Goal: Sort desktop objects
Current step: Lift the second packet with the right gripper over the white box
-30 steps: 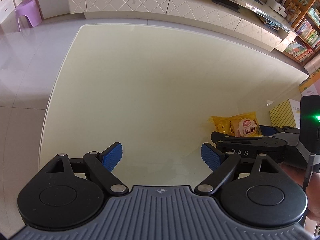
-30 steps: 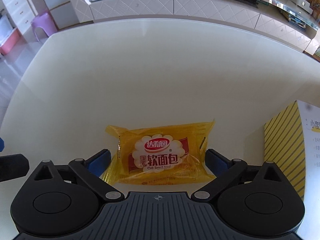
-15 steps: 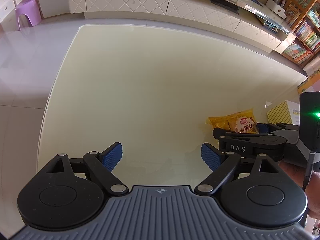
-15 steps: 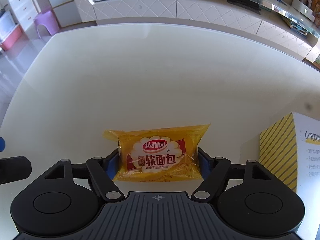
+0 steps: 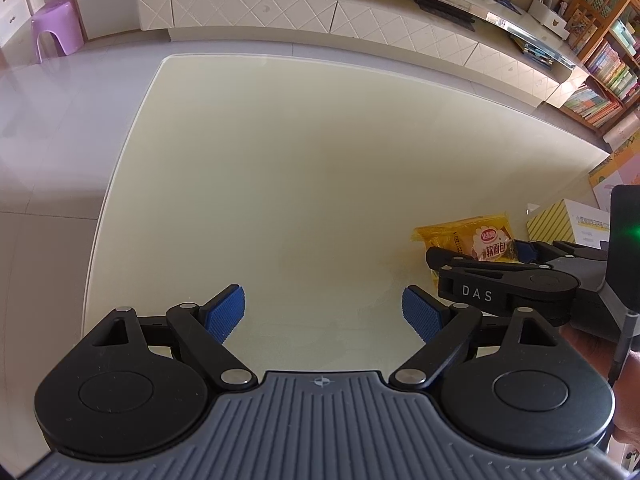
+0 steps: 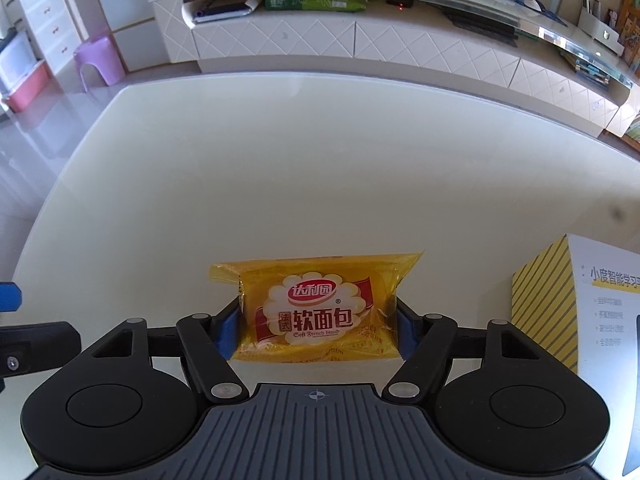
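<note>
A yellow soft-bread packet (image 6: 316, 312) sits crosswise between the blue pads of my right gripper (image 6: 317, 322), just above the cream table (image 6: 280, 160). Its jaws have just been closing and both pads now press on the packet's ends. The left wrist view shows the same packet (image 5: 468, 236) at the right, held in the right gripper (image 5: 480, 254). My left gripper (image 5: 324, 312) hangs open over bare table, nothing between its fingers.
A yellow-striped white box (image 6: 540, 300) stands on the table just right of the packet and also shows as the box (image 5: 556, 226) in the left wrist view. Beyond the table's far edge are a white cabinet (image 6: 360, 44) and a purple stool (image 6: 100, 60).
The right gripper's jaws closed from wide apart onto the bread packet and rose a little with it. The left gripper stayed still and open.
</note>
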Action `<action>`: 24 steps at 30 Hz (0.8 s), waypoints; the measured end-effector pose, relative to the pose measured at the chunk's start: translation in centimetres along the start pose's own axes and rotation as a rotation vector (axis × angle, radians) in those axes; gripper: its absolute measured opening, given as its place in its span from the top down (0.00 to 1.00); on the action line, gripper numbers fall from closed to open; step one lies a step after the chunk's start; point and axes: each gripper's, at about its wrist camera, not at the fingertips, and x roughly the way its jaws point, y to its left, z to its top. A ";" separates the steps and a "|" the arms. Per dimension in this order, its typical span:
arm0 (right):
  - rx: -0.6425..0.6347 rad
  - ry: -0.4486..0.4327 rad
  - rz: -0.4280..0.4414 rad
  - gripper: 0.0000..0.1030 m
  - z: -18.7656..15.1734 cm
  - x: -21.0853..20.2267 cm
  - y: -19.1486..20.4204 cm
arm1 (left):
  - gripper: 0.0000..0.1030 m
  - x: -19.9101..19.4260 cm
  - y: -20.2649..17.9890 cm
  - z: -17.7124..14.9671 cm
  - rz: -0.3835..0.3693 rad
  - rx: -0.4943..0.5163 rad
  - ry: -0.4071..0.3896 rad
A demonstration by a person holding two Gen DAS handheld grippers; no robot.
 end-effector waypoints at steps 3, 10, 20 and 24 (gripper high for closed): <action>0.004 -0.008 0.008 0.32 0.0 -1.0 0.1 | 0.00 -0.7 -0.3 -0.1 -0.002 0.002 0.001; 0.009 -0.016 0.018 0.32 -0.9 -4.4 0.2 | 0.00 -2.6 -1.6 -1.0 -0.007 0.044 0.038; 0.030 -0.028 0.002 0.32 -4.0 -10.7 0.2 | 0.00 -6.8 -3.8 -4.1 -0.033 0.103 0.079; 0.067 -0.041 -0.021 0.32 -5.6 -13.3 -0.4 | 0.00 -8.7 -4.6 -5.5 -0.044 0.138 0.087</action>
